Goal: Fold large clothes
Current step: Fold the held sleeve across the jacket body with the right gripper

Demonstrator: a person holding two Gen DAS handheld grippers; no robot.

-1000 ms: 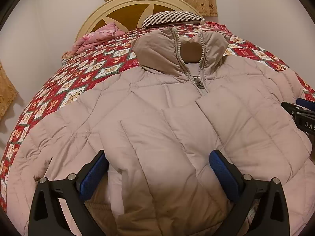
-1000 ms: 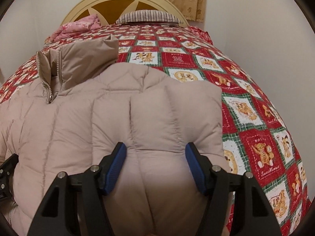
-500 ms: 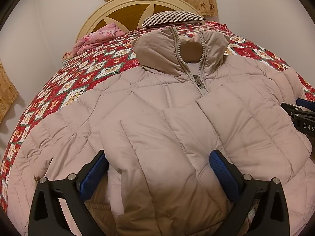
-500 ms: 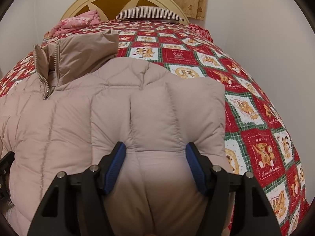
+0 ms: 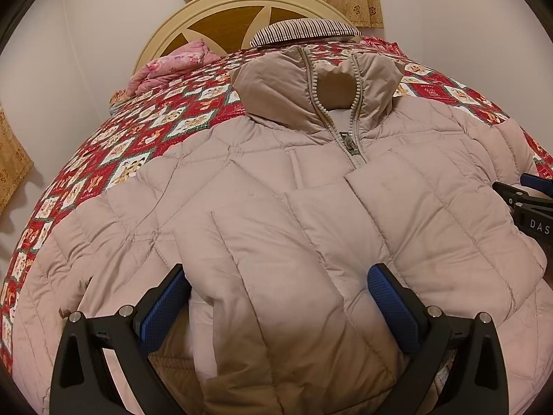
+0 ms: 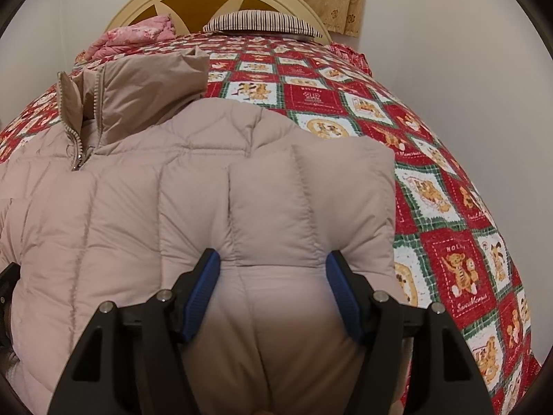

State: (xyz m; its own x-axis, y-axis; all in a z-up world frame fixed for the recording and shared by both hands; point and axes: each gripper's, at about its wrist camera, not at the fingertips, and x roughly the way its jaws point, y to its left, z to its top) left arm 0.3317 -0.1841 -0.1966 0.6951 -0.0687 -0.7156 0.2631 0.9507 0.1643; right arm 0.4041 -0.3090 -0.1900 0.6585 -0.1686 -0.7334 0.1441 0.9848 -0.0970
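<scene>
Red patchwork quilt (image 6: pixel 446 207) covers the bed beneath a puffy, stitched beige down jacket (image 5: pixel 311 186), collar pointing away from both tongs toward the headboard (image 5: pixel 242 10). Left gripper (image 5: pixel 276 294) and right gripper (image 6: pixel 273 273) each clamp thick folded padding between blue pads.

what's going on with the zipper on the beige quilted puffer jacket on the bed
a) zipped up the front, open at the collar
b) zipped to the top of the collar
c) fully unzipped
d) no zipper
a: the beige quilted puffer jacket has its zipper pull below the collar, whose two sides spread apart above it.
</scene>
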